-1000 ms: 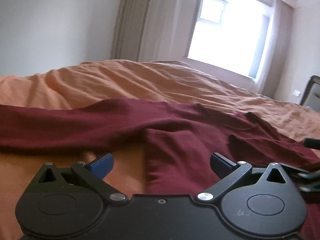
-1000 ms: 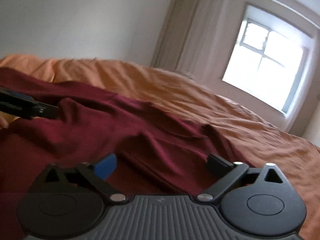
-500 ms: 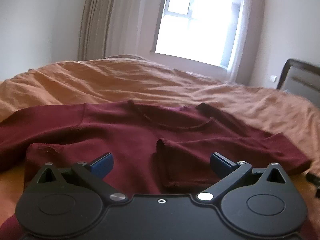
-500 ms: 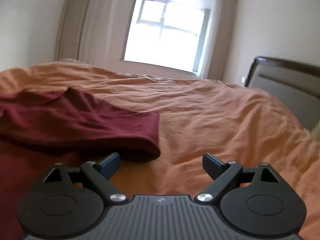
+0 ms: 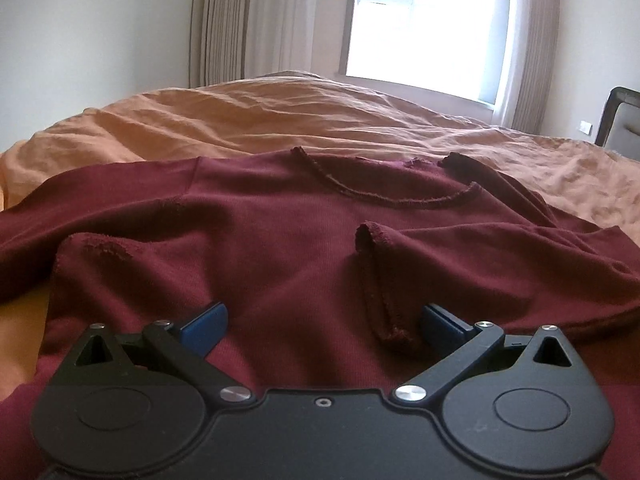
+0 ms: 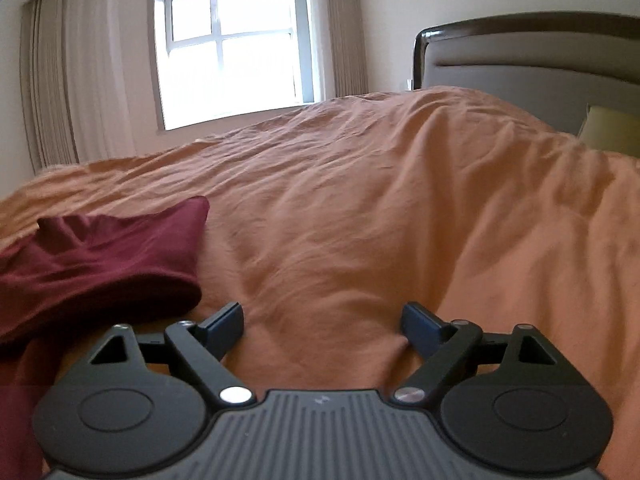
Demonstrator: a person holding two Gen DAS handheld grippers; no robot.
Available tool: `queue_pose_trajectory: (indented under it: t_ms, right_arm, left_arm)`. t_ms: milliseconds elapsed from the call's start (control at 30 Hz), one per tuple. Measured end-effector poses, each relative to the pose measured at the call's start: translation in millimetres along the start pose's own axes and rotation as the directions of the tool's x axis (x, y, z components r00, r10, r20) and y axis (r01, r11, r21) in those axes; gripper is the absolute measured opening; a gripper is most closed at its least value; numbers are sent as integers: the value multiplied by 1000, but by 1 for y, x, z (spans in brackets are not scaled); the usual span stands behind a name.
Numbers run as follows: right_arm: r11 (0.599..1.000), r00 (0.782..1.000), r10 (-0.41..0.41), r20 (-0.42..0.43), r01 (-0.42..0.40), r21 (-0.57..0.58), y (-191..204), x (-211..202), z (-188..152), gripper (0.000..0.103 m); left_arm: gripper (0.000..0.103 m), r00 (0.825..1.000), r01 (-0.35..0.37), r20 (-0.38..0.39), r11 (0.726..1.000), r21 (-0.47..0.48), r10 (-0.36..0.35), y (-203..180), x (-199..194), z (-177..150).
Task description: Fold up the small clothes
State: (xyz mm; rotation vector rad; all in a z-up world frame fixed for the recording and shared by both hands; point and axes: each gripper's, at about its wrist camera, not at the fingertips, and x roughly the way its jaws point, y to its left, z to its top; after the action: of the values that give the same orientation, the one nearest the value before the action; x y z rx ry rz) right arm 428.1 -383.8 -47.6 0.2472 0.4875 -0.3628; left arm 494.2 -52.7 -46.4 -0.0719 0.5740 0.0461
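A bed (image 6: 400,200) with a rumpled orange cover fills a curtained room, giving broad soft support for folding. The dark red shirt (image 5: 280,240) lies front-up ahead of the left tongs (image 5: 324,320), which are wide and empty. The right tongs (image 6: 322,322), also wide, hang over bare cover with a sleeve (image 6: 120,256) just to their left, probably the next fold.

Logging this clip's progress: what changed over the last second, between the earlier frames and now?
Both views swung right. The left gripper now faces the maroon shirt squarely, neckline in view. The right gripper turned off the shirt onto the orange bedcover, with only a sleeve at its left. Nothing was grasped or released. Both grippers stayed open and the shirt stayed on the bed.
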Motion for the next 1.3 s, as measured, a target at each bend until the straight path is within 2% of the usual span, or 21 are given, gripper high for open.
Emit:
queue_pose_trajectory:
  t_ms: [100, 267, 400, 500, 667, 767, 833, 933, 1033, 1100, 1200, 1300]
  right_arm:
    - [1000, 999, 21, 42, -21, 2, -1, -7, -3, 102]
    - [990, 979, 120, 163, -130, 50, -12, -23, -8, 103]
    - [974, 966, 203, 159, -217, 72, -12, -15, -3, 103]
    - [980, 977, 188, 97, -194, 46, -3, -5, -1, 103]
    - [994, 995, 98, 33, -97, -45, 17, 5, -4, 103]
    - [994, 997, 71, 41, -67, -84, 25, 4, -10, 103]
    - [993, 993, 100, 70, -95, -64, 20, 1, -14, 103]
    - [986, 977, 165, 136, -168, 9, 3, -8, -17, 103]
    - [973, 965, 207, 163, -221, 72, -10, -12, -17, 103]
    - [969, 961, 218, 173, -234, 83, -12, -14, -17, 103]
    - [967, 954, 224, 201, -242, 73, -13, -19, -17, 103]
    - [959, 941, 252, 226, -274, 68, -13, -24, -17, 103]
  left_arm:
    - [103, 1000, -4, 8, 1000, 8, 4, -2, 0, -1]
    - [103, 1000, 9, 24, 1000, -7, -8, 1, -2, -3]
    - [103, 999, 8, 31, 1000, -5, -8, 0, -3, -4]
    - [103, 999, 12, 38, 1000, -9, -12, 1, -4, -5]
    - [103, 997, 44, 66, 998, -41, -42, 7, -7, -8]
    - [103, 994, 75, 91, 995, -73, -68, 13, -10, -10]
    - [103, 992, 91, 101, 992, -90, -81, 16, -11, -10]
    - [102, 983, 115, 161, 984, -137, -92, 22, -27, -7]
    - [103, 956, 159, 271, 974, -163, -111, 32, -60, 0]
    - [103, 950, 179, 287, 970, -165, -126, 41, -81, 8]
    - [103, 967, 132, 241, 972, -193, -83, 65, -104, 14]
    - [103, 981, 66, 196, 963, -262, -14, 108, -124, 8]
